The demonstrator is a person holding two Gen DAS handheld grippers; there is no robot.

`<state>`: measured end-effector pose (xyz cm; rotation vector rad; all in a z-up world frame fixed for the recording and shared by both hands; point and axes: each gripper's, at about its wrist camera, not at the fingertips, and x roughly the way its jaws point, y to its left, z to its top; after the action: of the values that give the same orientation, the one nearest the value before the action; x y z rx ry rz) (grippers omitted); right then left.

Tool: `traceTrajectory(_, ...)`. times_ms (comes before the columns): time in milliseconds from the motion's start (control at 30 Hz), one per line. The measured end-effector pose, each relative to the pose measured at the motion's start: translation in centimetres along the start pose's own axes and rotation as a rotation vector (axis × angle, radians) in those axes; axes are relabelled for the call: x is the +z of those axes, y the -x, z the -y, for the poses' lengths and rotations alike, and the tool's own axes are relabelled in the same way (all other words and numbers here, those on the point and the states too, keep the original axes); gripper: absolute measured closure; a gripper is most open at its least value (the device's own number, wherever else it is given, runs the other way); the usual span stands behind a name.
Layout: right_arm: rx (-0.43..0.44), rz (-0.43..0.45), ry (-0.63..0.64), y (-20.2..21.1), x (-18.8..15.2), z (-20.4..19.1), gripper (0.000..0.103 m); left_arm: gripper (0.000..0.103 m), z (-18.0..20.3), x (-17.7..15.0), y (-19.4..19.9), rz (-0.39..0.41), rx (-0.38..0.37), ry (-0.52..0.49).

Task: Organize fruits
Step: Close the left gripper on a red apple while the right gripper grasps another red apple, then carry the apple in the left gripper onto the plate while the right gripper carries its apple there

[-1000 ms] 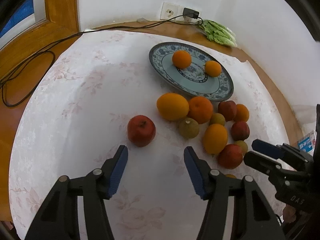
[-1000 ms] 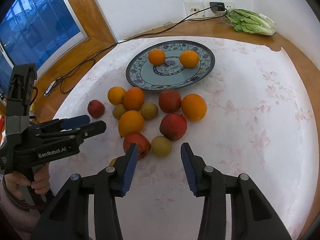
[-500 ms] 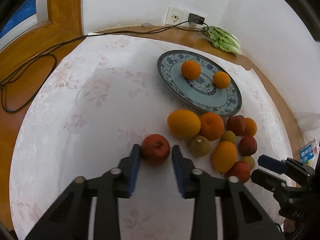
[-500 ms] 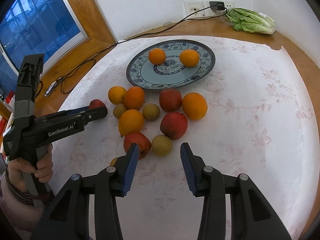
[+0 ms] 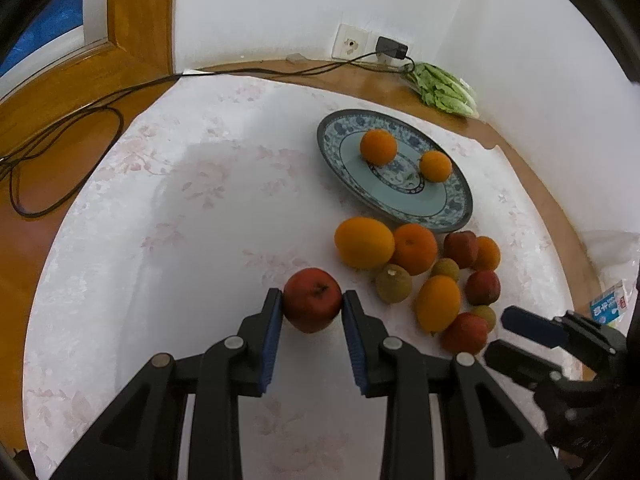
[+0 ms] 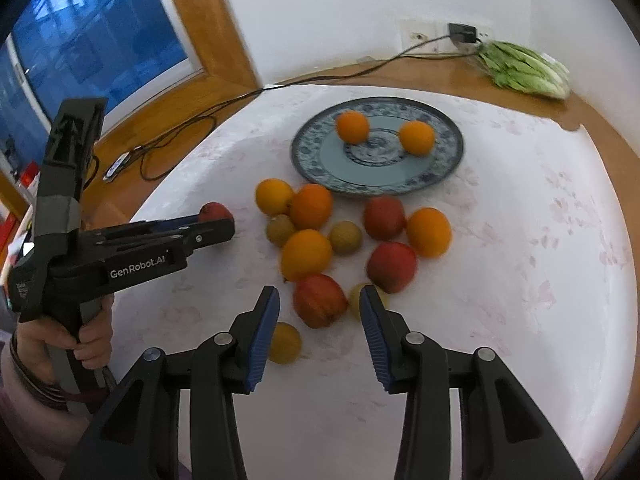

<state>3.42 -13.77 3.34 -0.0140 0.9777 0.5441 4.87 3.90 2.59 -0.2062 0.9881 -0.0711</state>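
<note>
My left gripper [image 5: 313, 300] is shut on a red apple [image 5: 313, 303] and holds it just over the white cloth, left of the fruit pile. A blue patterned plate [image 5: 456, 208] behind holds two oranges [image 5: 378, 147]. Several oranges, red apples and small green-brown fruits lie loose in front of the plate [image 6: 448, 160]. My right gripper [image 6: 319, 306] is open, its pads on either side of a red apple [image 6: 319, 300] at the near edge of the pile. The left gripper also shows in the right wrist view [image 6: 216, 226].
A bagged lettuce [image 5: 444, 90] lies by the back wall under a socket with a plugged cable [image 5: 120, 92]. A small yellow fruit [image 6: 285, 342] sits beside my right gripper's left finger. A blue-and-white carton [image 5: 610, 304] lies off the table's right edge.
My left gripper moved forward and closed on the lone red apple. My right gripper shifted forward and left, so a red apple now lies between its open pads.
</note>
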Motion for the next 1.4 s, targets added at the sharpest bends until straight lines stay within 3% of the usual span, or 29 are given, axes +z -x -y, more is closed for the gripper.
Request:
traceTrajectory(533, -0.081, -0.081, 0.098, -3.5, 0.1, -1.5, 0.063, 0.072, -0.1, -0.2, 0.3, -0.005, -0.005, 0.000)
traceTrajectory(1400, -0.028, -0.016, -0.002, -1.6, 0.2, -0.1, 0.066, 0.072, 1.1, 0.0, 0.2, -0.010, -0.026, -0.030)
